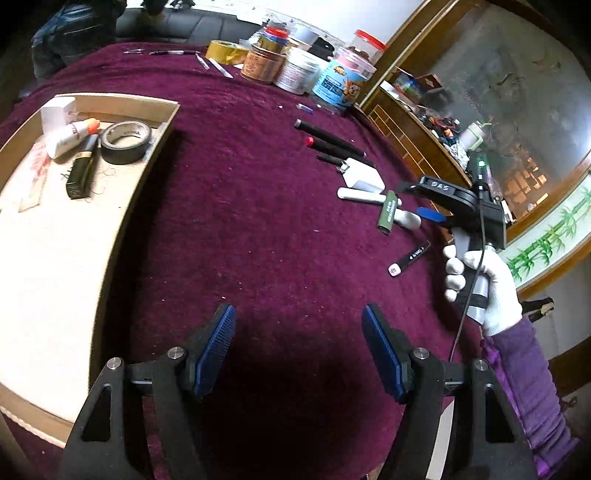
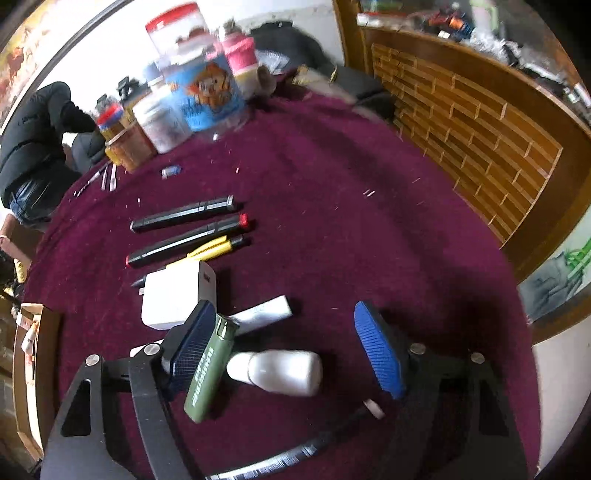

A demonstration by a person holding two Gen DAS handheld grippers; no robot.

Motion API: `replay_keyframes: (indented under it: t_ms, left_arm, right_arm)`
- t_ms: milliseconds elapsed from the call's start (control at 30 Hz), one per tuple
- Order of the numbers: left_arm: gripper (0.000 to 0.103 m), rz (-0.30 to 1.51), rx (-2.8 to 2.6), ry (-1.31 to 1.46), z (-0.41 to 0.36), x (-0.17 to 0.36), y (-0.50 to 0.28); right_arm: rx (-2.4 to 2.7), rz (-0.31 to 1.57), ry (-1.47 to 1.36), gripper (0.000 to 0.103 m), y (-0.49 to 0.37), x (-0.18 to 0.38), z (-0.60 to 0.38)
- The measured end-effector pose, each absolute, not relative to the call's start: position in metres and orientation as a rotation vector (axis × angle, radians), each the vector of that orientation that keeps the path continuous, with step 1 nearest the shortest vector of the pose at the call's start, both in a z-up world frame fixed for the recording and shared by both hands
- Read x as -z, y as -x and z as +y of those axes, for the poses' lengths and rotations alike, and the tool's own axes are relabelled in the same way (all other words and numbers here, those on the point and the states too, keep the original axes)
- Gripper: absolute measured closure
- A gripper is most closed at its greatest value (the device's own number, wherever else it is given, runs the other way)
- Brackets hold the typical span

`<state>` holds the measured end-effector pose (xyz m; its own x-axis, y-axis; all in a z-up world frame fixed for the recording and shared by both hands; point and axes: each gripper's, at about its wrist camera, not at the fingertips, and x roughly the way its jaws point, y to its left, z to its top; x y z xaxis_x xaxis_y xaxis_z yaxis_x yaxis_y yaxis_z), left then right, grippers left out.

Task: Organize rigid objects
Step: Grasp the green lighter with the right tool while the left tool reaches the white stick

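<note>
I am working in a lived-in home, by the look of it a sitting room. My table wears a plum-coloured velvety cloth, crowded at the far edge with plastic food jars and rolls of tape. To my right stands a carved brown wooden sideboard heaped with household clutter. Behind it hangs a large framed landscape painting, and a black leather sofa sits beyond the table.
</note>
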<state>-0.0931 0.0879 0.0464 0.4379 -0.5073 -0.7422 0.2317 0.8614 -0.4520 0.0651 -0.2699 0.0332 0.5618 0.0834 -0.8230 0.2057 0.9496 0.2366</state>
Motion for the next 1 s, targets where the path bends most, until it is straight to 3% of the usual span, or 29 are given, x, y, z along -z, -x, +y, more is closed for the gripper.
replay_keyframes:
  t_ms: [67,200,233,467,667,1000]
  left_arm:
    - [0.038,1.018,0.458,0.309,0.091,-0.046,0.094]
    - [0.038,1.025,0.451,0.316,0.092,-0.042,0.092]
    - [0.038,1.028,0.451,0.316,0.09,-0.04,0.092]
    - [0.038,1.053,0.477,0.31,0.085,-0.032,0.091]
    - [0.038,1.034,0.496,0.252,0.082,-0.038,0.09]
    - [0.039,1.029,0.46,0.064,0.061,-0.047,0.046]
  right_arm:
    - [0.003,1.012,-0.364,0.054,-0.072,-0.024,-0.264]
    - [-0.094,1.042,-0.335,0.063,-0.068,-0.02,-0.234]
    - [-0.134,1.052,-0.33,0.07,-0.065,-0.02,-0.224]
    - [-0.459,1.126,-0.3,0.072,-0.035,-0.021,-0.156]
    - [-0.346,0.928,-0.293,0.072,-0.012,-0.056,-0.186]
    - [-0.154,0.742,-0.434,0.072,-0.004,-0.033,-0.242]
